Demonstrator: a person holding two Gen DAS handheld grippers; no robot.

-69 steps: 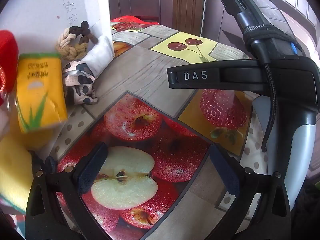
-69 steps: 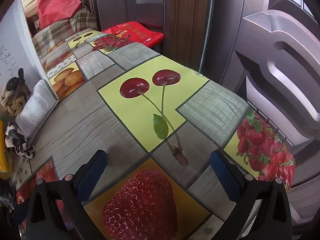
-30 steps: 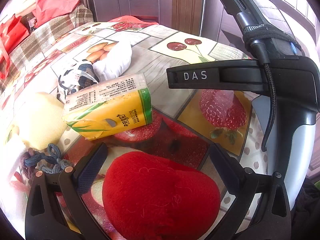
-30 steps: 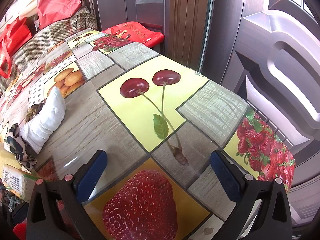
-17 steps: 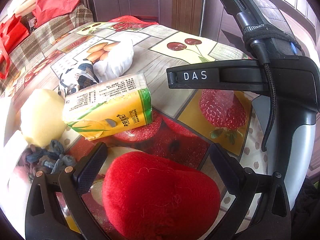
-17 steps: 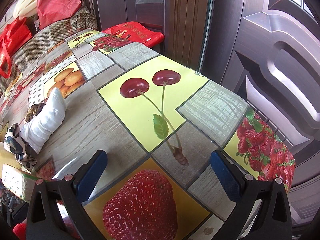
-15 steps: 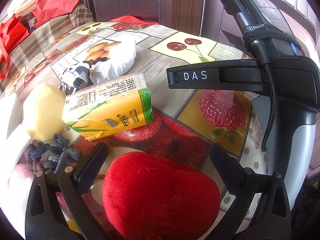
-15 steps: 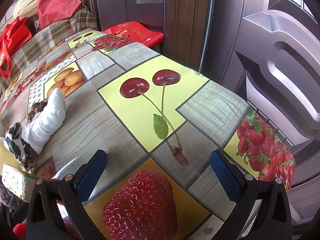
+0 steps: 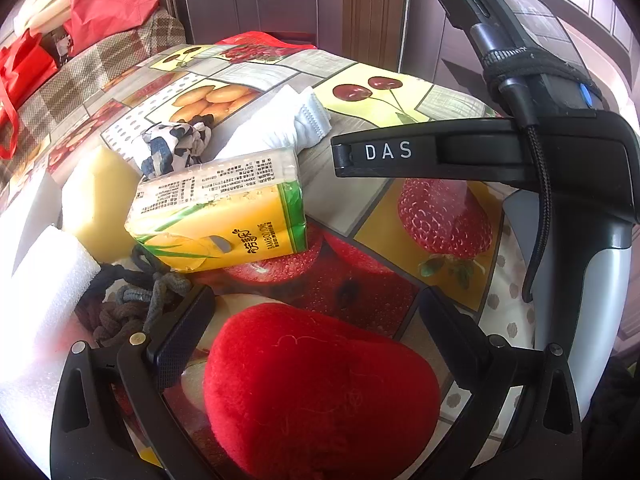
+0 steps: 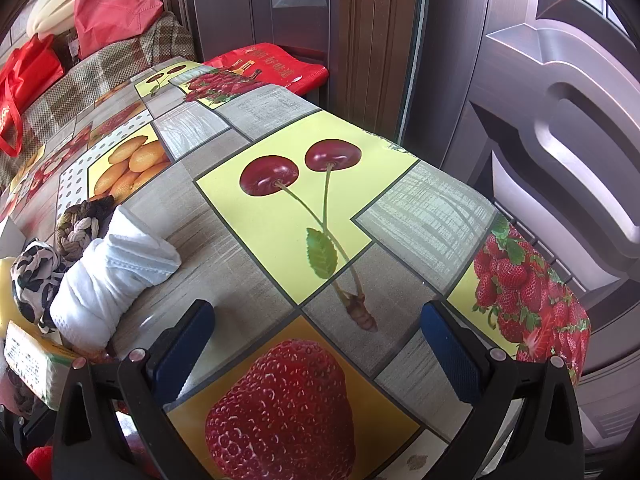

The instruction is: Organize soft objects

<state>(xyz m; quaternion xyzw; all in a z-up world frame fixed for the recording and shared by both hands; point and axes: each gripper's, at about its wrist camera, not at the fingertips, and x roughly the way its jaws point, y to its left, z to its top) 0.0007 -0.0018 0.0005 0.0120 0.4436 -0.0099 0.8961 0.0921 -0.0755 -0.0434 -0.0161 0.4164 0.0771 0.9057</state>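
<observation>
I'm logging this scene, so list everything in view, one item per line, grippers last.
red plush heart: one, red, between the left gripper's fingers.
tissue pack: one, yellow-green, behind the heart.
white rolled cloth: one, white, behind the pack.
spotted cloth: one, black-and-white, left of the white roll.
yellow sponge: one, pale yellow, left of the pack.
white foam block: one, white, far left.
dark cord bundle: one, grey-brown, beside the foam.
braided rope: one, beige-brown, behind the roll.
tablecloth: one, fruit-printed.
left gripper: open.
right gripper: open, empty.
</observation>
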